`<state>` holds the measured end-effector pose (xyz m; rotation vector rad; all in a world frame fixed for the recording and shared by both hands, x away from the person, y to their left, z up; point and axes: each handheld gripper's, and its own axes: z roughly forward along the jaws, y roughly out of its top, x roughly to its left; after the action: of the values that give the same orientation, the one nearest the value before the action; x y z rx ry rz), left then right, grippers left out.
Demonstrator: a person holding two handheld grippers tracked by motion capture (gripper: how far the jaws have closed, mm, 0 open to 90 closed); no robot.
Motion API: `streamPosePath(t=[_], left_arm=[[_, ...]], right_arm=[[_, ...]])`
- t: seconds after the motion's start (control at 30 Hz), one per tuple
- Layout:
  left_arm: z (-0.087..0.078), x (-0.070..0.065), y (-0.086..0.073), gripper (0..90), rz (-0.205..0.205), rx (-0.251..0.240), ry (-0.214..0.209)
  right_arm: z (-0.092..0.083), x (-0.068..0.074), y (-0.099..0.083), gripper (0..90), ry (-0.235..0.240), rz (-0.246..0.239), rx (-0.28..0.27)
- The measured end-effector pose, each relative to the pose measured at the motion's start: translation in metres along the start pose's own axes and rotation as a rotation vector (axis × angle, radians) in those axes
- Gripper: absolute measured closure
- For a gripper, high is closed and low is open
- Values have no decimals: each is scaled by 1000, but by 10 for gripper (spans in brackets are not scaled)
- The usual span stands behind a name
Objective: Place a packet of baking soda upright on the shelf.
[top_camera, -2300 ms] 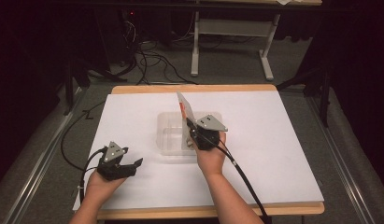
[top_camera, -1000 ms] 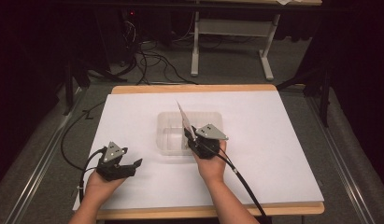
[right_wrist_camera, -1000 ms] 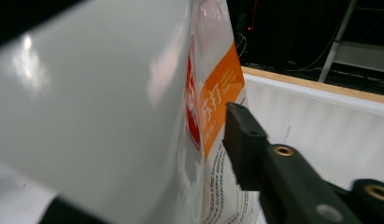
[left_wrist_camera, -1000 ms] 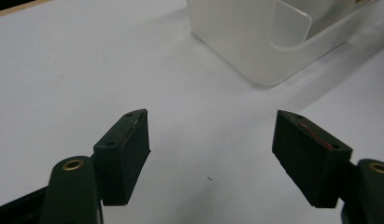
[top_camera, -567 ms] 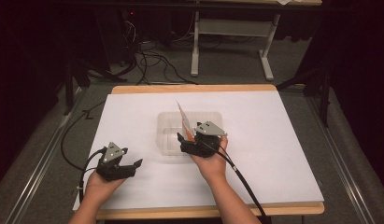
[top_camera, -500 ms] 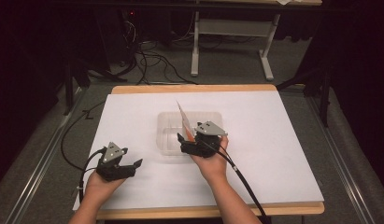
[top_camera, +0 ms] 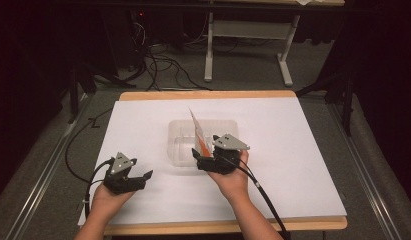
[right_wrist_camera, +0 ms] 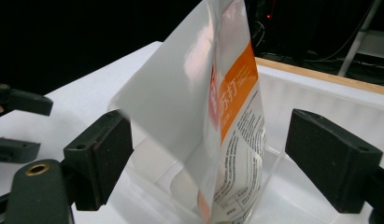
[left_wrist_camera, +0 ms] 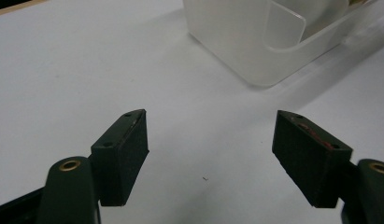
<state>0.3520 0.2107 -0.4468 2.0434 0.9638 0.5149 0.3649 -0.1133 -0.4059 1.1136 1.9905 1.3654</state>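
Observation:
A white and orange packet (top_camera: 198, 131) stands tilted in a clear plastic box (top_camera: 176, 146) at the table's middle. My right gripper (top_camera: 202, 159) sits at the box's near right rim, pointing left, open. In the right gripper view the packet (right_wrist_camera: 236, 93) rises between the two wide-apart pads (right_wrist_camera: 102, 154), touching neither, inside the box (right_wrist_camera: 316, 100). My left gripper (top_camera: 143, 179) rests low at the front left of the table, open, with nothing between its pads (left_wrist_camera: 124, 149). The box's corner (left_wrist_camera: 255, 46) lies ahead of it.
The table (top_camera: 293, 150) has a white top with a wooden edge. Cables trail from both grippers off the near side. Beyond the far edge are a dark floor, loose cables and a table frame (top_camera: 243, 35).
My right gripper has come down and back toward the person, turning to point left, and the packet has sunk lower into the box. The left gripper has stayed put.

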Motion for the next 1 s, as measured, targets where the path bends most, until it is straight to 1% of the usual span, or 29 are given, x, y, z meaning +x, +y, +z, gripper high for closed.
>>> streamPosePath(t=[0.07,0.1,0.17,0.27,0.37,0.5,0.57,0.67,0.77,0.8,0.9,1.0], left_arm=[[0,0,0,272,-3,1,1],[0,1,0,272,-5,-2,0],[0,2,0,272,-9,-1,-1],[0,3,0,271,-19,-5,-3],[0,3,0,271,-24,-7,-3],[0,4,-1,271,-30,-11,1],[-1,4,-1,271,-32,-8,1],[-1,5,-1,271,-36,-6,3],[-1,6,-2,271,-45,-8,2],[-2,6,-2,271,-47,-7,2],[-1,6,-3,271,-61,-12,1],[-1,6,-3,271,-66,-6,1]], right_arm=[[-5,1,-2,156,6,0,8],[-7,1,-3,158,13,-8,5],[-14,3,-7,169,27,2,12],[-25,1,-13,173,40,-11,24],[-38,-4,-16,180,43,-14,26],[-60,-18,-19,184,25,-13,25],[-72,-28,-21,187,-2,-16,24],[-90,-47,-25,193,-51,-12,23],[-108,-69,-32,198,-114,-4,34],[-116,-79,-36,203,-136,6,33],[-132,-99,-44,208,-188,32,46],[-150,-117,-55,218,-237,57,39]])
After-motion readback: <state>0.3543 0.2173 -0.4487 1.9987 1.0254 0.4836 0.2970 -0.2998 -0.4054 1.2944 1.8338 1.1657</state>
